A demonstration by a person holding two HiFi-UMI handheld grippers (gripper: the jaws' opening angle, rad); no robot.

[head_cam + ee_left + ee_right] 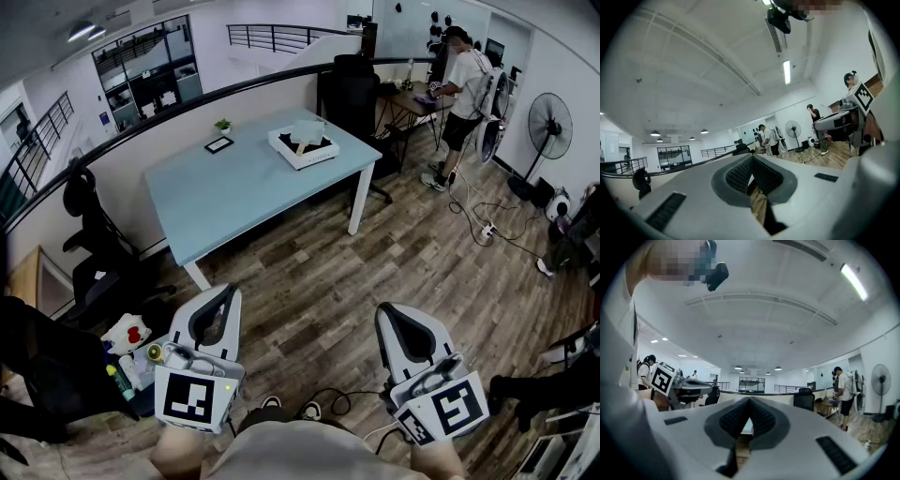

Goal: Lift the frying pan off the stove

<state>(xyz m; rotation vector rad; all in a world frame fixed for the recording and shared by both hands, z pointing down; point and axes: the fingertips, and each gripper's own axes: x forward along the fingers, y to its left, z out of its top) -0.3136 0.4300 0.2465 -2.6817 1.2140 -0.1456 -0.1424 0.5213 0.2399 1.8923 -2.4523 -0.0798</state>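
We hold both grippers low over the wood floor (pixel 309 272), on the near side of the light blue table (pixel 225 192).

Left gripper (pixel 231 290): jaws together, tips meeting, nothing between them. Right gripper (pixel 385 308): jaws likewise closed tip to tip, empty.

At the table's far right end we see a white-rimmed square stove (pixel 284 144) with a pale frying pan (pixel 307 132) resting on it, its handle pointing toward us. It is too small in view for us to make out more. Both grippers are well apart from it.

A small potted plant (pixel 223 124) and a black frame (pixel 219 144) sit near the table's far edge. A person (pixel 462 80) stands at a desk beyond, with a standing fan (pixel 549 124) to the right.
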